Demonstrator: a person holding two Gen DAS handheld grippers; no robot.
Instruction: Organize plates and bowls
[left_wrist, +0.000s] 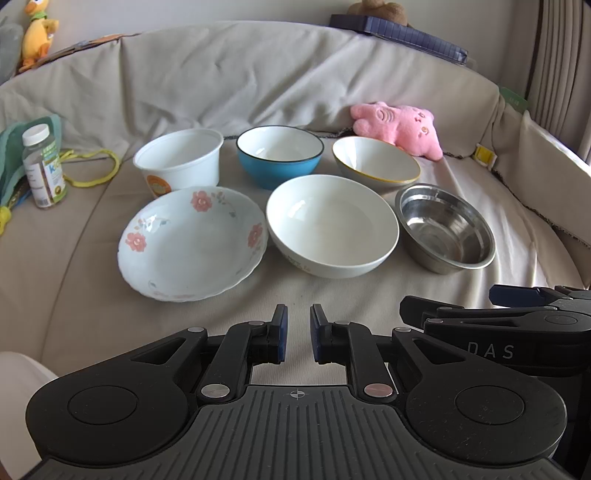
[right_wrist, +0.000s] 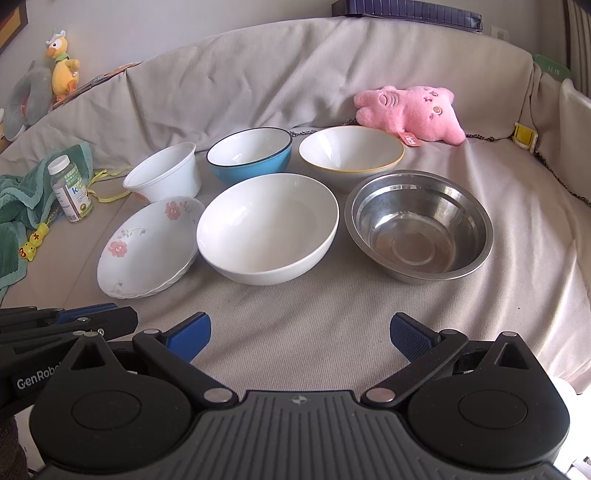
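Note:
Six dishes sit in two rows on a sheet-covered sofa seat. Back row: a white plastic tub (left_wrist: 179, 162) (right_wrist: 162, 177), a blue bowl (left_wrist: 279, 155) (right_wrist: 249, 153), a yellow-rimmed white bowl (left_wrist: 376, 164) (right_wrist: 351, 153). Front row: a floral plate (left_wrist: 192, 242) (right_wrist: 147, 245), a large white bowl (left_wrist: 332, 225) (right_wrist: 267, 227), a steel bowl (left_wrist: 445, 229) (right_wrist: 419, 225). My left gripper (left_wrist: 298, 334) hovers in front of them, empty, its pads a narrow gap apart. My right gripper (right_wrist: 300, 336) is wide open and empty, just right of the left one.
A pink plush toy (left_wrist: 399, 127) (right_wrist: 410, 112) lies behind the right bowls. A vitamin bottle (left_wrist: 42, 166) (right_wrist: 72, 190) and a green cloth (right_wrist: 22, 206) lie at the left. The sofa back (left_wrist: 258, 74) rises behind. A yellow duck toy (right_wrist: 62, 66) sits on top at the far left.

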